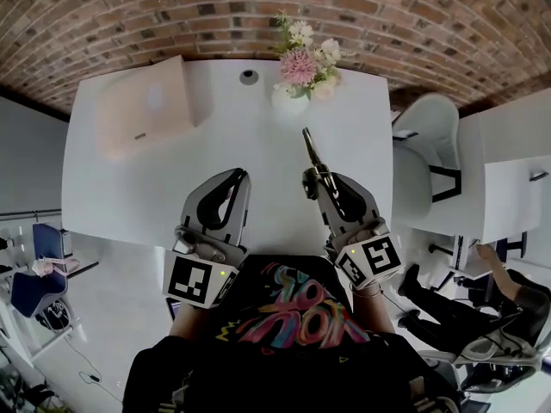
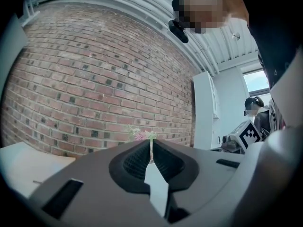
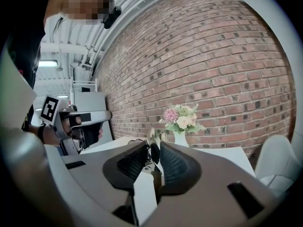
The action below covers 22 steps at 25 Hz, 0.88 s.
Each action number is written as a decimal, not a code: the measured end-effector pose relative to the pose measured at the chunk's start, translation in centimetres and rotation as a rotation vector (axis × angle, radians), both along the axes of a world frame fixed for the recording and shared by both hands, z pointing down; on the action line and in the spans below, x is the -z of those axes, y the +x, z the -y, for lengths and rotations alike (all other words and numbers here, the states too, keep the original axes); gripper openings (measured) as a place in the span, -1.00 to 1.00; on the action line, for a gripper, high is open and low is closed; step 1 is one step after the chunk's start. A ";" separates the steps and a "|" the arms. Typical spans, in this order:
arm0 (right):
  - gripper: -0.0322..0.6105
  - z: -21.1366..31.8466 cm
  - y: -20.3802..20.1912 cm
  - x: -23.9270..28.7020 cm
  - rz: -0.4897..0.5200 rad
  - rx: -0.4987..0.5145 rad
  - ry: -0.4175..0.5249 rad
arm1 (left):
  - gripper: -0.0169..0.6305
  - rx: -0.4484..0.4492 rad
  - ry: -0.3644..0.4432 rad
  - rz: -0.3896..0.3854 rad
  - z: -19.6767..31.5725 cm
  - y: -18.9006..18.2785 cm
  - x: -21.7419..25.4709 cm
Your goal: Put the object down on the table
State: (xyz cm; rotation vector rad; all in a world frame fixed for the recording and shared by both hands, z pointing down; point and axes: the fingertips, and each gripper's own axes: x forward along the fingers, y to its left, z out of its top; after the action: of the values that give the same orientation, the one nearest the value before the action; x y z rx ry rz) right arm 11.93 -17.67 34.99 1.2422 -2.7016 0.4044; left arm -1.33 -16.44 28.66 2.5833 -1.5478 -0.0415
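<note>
A slim dark metal tool [image 1: 310,151] sticks out forward from my right gripper [image 1: 313,184], which is shut on its near end. The tool's tip points toward the flower vase [image 1: 295,74], over the near right part of the white table [image 1: 224,136]. In the right gripper view the tool [image 3: 152,156] sits pinched between the two ribbed pads [image 3: 173,167]. My left gripper [image 1: 240,177] is beside it on the left over the table's near edge, shut with nothing in it. In the left gripper view its pads [image 2: 135,161] meet in a thin line.
A pale pink flat box [image 1: 142,110] lies at the table's far left. A round cable hole [image 1: 249,77] is near the far edge. A white chair [image 1: 426,144] and another white table [image 1: 508,179] stand to the right, with a seated person [image 1: 504,295]. A brick wall is behind.
</note>
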 end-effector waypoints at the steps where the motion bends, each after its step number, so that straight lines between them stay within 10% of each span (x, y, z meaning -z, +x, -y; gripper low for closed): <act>1: -0.58 0.0 0.1 0.0 -0.002 0.000 0.001 | -0.84 0.000 -0.002 -0.001 0.0 0.0 -0.1; 22: -0.57 -2.0 -0.4 -7.1 -0.123 0.083 -0.114 | -0.84 -0.023 -0.063 -0.002 -2.2 0.9 -3.5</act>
State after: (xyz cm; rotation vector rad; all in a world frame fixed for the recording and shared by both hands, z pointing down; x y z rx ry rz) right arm 11.51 -15.63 42.08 1.0831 -2.5774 0.4492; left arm -0.39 -14.28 32.12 2.5507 -1.4942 0.0074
